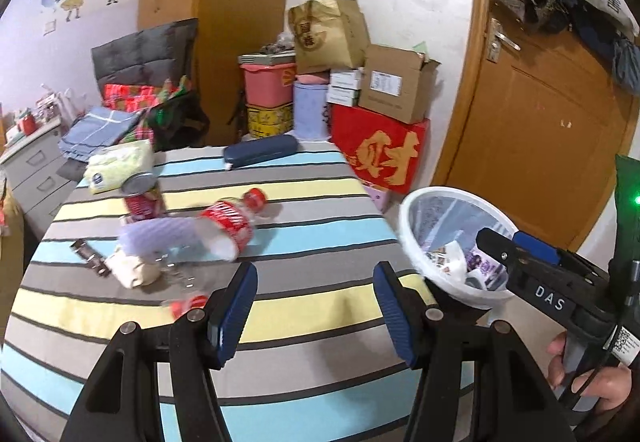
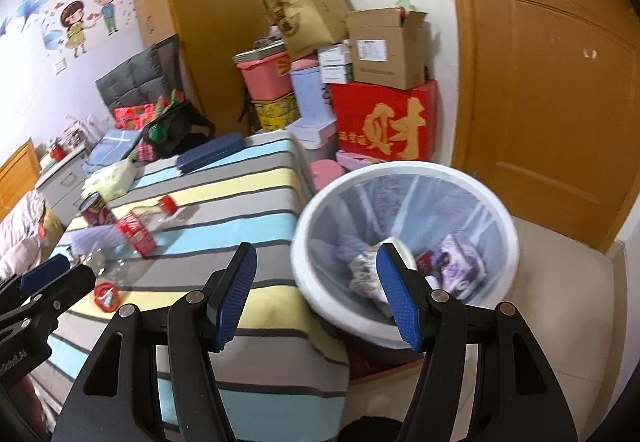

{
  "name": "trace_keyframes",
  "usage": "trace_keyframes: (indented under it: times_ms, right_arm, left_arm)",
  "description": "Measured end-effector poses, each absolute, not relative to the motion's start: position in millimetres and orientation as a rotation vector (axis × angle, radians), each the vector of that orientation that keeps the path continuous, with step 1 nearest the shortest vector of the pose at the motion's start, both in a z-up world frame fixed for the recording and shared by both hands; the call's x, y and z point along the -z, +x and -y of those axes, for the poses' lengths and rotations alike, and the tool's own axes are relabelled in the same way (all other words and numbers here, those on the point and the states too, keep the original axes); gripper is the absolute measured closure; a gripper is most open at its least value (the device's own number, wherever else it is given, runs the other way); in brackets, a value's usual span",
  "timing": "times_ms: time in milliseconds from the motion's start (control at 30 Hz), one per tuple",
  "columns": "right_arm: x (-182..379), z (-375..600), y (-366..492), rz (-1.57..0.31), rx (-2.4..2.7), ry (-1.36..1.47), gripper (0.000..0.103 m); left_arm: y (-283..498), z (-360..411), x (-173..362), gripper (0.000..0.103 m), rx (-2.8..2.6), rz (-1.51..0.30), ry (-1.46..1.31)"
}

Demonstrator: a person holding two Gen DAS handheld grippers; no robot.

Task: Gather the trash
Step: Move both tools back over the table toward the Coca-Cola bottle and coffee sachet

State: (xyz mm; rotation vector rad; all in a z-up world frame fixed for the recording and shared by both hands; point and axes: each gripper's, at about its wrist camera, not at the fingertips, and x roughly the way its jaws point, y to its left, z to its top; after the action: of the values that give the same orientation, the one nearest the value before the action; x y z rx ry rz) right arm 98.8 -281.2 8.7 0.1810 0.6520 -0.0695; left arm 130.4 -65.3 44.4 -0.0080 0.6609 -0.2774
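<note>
- Trash lies ahead and to the left of our left gripper [image 1: 314, 316], on the striped bed [image 1: 312, 242]: a clear plastic bottle [image 1: 230, 222] on its side with a red label and red cap, well short of the fingers.
- Just left of the bottle stands a red can [image 1: 143, 197]; a pale purple thing [image 1: 156, 236], too blurred to name, lies against the bottle's base.
- Nearer the gripper, to its left: a crumpled cream wad [image 1: 134, 270], a dark wrapper [image 1: 91, 258], and a small red scrap [image 1: 188, 306] close beside the left finger.
- Left gripper: jaws spread, nothing between the blue pads.
- Right gripper [image 2: 316, 296]: jaws also spread and empty. It hangs over the bed's edge.
- The white bin [image 2: 404, 177] sits just beyond the right finger, off the side of the bed, on the floor. Inside we see paper and purple packaging.
- From the left view, the bin is to the right, with the right gripper in front of its rim, a hand [image 1: 588, 378] on the handle.
- Farther out on the bed: a pack of tissues [image 1: 120, 163] and a dark blue case [image 1: 260, 154].
- Beyond the bed: stacked boxes [image 1: 384, 117] and a wooden door [image 1: 540, 113].
</note>
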Motion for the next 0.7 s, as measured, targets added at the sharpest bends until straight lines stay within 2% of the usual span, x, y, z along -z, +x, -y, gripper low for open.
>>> trace_keyframes:
  times_ms: [700]
  right_arm:
    - [-8, 196, 113, -0.669, -0.105, 0.107, 0.039]
  left_arm:
    - [124, -53, -41, 0.043, 0.078, -0.649, -0.095]
